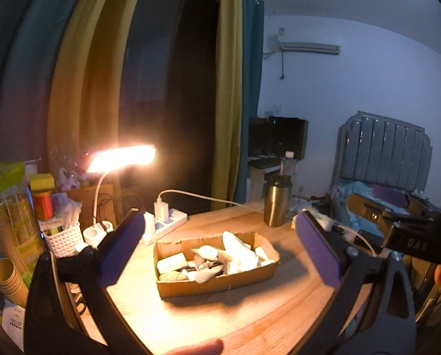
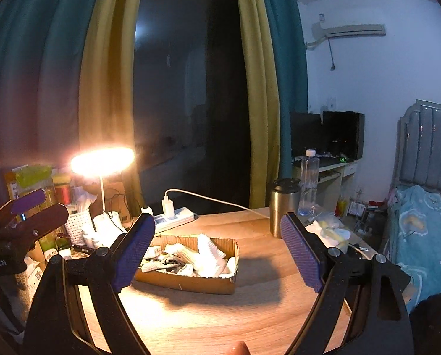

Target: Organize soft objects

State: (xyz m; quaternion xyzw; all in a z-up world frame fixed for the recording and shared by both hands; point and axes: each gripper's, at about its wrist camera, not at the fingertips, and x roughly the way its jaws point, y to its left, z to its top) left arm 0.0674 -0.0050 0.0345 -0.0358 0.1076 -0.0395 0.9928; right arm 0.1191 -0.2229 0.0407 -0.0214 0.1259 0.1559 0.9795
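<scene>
The soft objects, pale folded cloths with a grey knitted piece among them, lie heaped in a shallow cardboard box in the middle of the wooden desk, right under the desk lamp, which seems placed to light the sorting spot. A few more white and yellowish soft pieces sit apart at the desk's right edge near the steel tumbler; they may still need gathering, though the dim light makes them hard to identify. The left gripper hangs above the desk with its fingers spread wide and nothing between them, and the right gripper is equally wide and empty, both aimed at the box. What lies deep in the box is hidden by its near wall and the top layer.
</scene>
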